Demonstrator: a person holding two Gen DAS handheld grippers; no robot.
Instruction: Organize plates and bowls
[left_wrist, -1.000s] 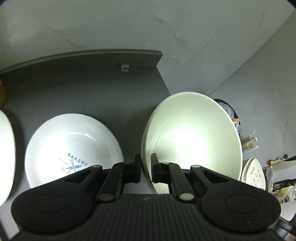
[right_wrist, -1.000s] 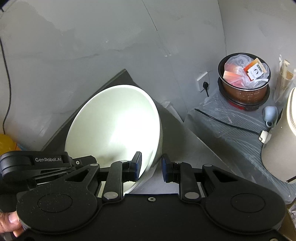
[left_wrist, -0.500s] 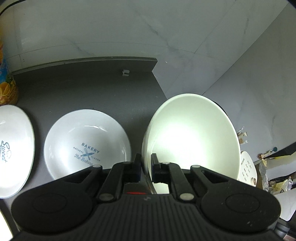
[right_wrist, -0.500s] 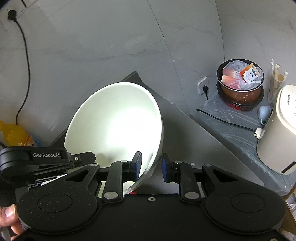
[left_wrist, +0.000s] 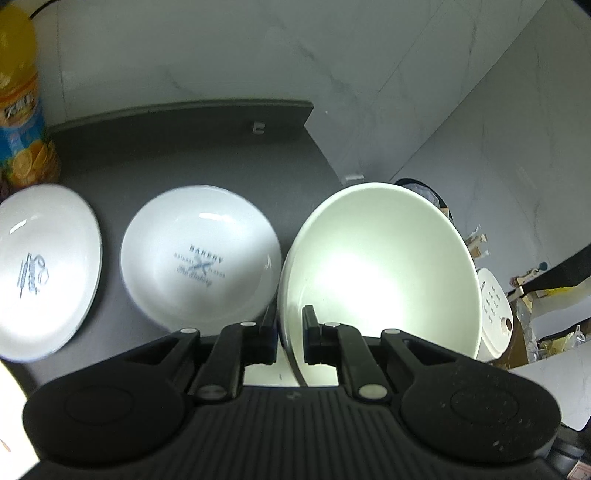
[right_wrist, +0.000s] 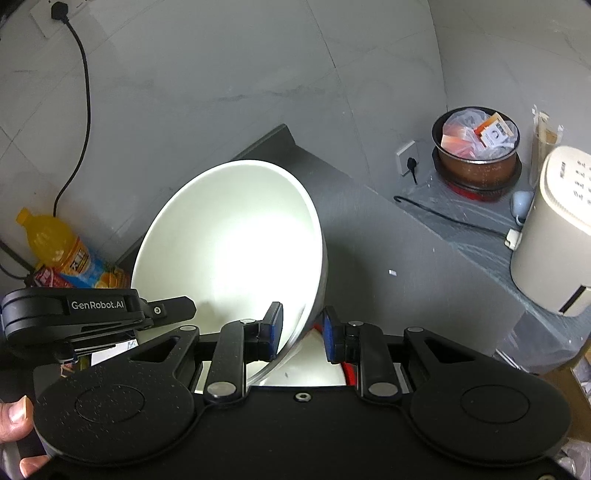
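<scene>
Centre frame, both views | your left gripper (left_wrist: 289, 334) is clamping the big white bowl's (left_wrist: 384, 273) rim | your right gripper (right_wrist: 302, 334) is straddling the opposite rim, jaws parted | BAKERY bowl (left_wrist: 201, 258) sitting lower left.

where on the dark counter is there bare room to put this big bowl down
Bare counter lies behind the BAKERY bowl, up to the back wall, and on to the small white clip near the far corner. The near left is crowded: the BAKERY bowl sits beside another printed dish, with the orange drink bottle behind it.
</scene>
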